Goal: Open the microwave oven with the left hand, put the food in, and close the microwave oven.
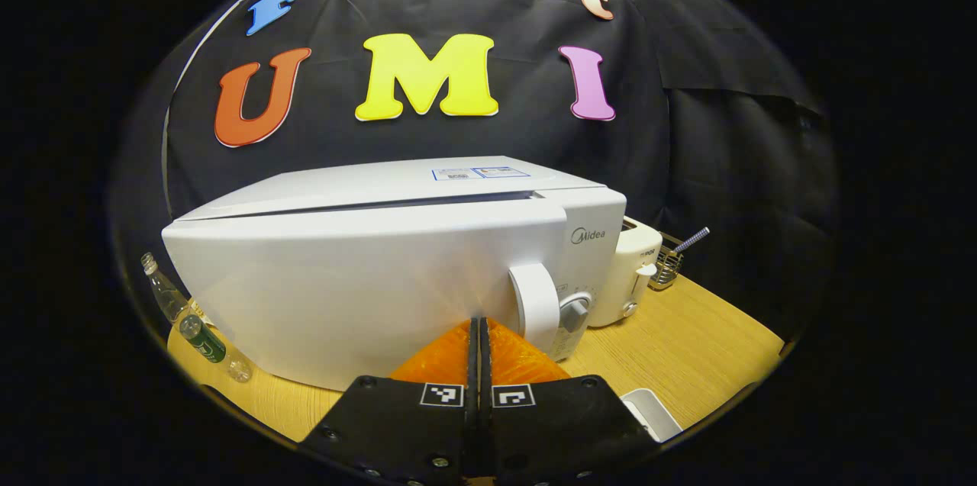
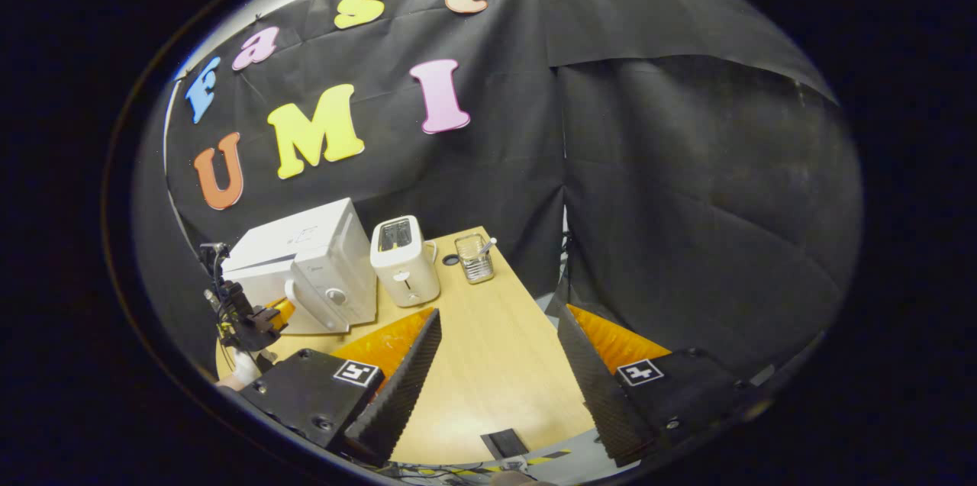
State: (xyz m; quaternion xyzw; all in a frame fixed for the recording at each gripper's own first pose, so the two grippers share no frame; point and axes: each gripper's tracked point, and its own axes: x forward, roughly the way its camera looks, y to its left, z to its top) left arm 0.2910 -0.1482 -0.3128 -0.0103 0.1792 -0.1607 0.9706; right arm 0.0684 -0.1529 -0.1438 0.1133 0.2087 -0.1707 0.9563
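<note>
My left gripper point(image 1: 479, 333): fingers pressed together, nothing between them, each carrying a square black-and-white marker tag. Tips sit right up at the microwave oven point(image 1: 397, 265) door, just left of the door handle point(image 1: 536, 305); can't tell if they touch the door. Door looks closed. "Midea" logo readable at the top of the control panel, round knob point(image 1: 574, 310) below it. Sticker on the oven top, print too small to read.

Right of the oven: white toaster point(image 1: 632, 272), then a wire holder point(image 1: 666, 265) with a straw-like stick in it. Left of the oven: two clear bottles point(image 1: 195, 318), one with a green label, unreadable. White tray corner point(image 1: 652, 411) at my lower right on the wooden table point(image 1: 687, 341).

My right gripper point(image 2: 496, 364): fingers wide apart, empty, above bare tabletop, well apart from the oven. From there the left gripper shows at the oven's front. Food not identifiable.
</note>
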